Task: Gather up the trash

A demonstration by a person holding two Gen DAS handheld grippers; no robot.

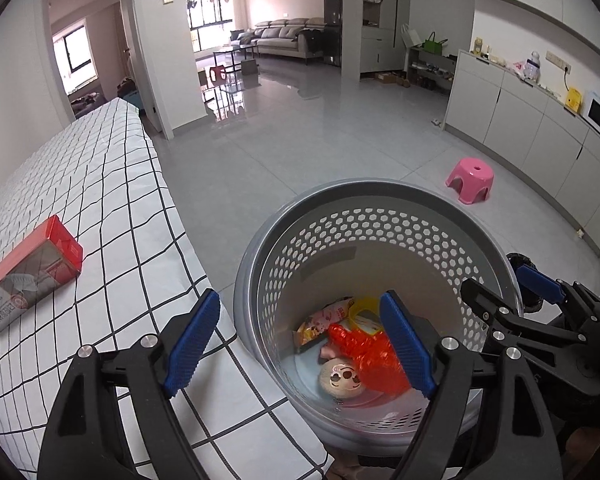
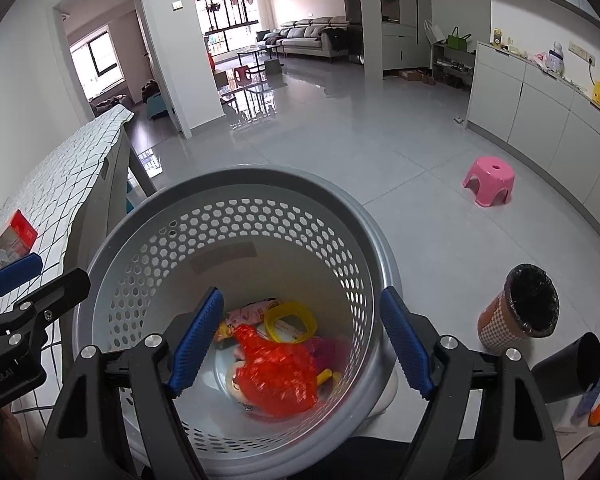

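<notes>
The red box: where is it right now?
The red box lies flat on the checked tablecloth, left of the grey perforated basket, outside it and apart from both grippers.

The left gripper (image 1: pixel 300 344) is showing black plastic arms shaped like clamp levers, studded with round silver screws (image 1: pixel 86 351) at the pivots. Its fingers are wearing blue ribbed pads (image 1: pixel 192 344). The right gripper (image 2: pixel 302 344) is showing the same build: black arms, silver screws, blue textured pads (image 2: pixel 406 346). White lettering is running along the left gripper's black body, seen from the right wrist.
</notes>
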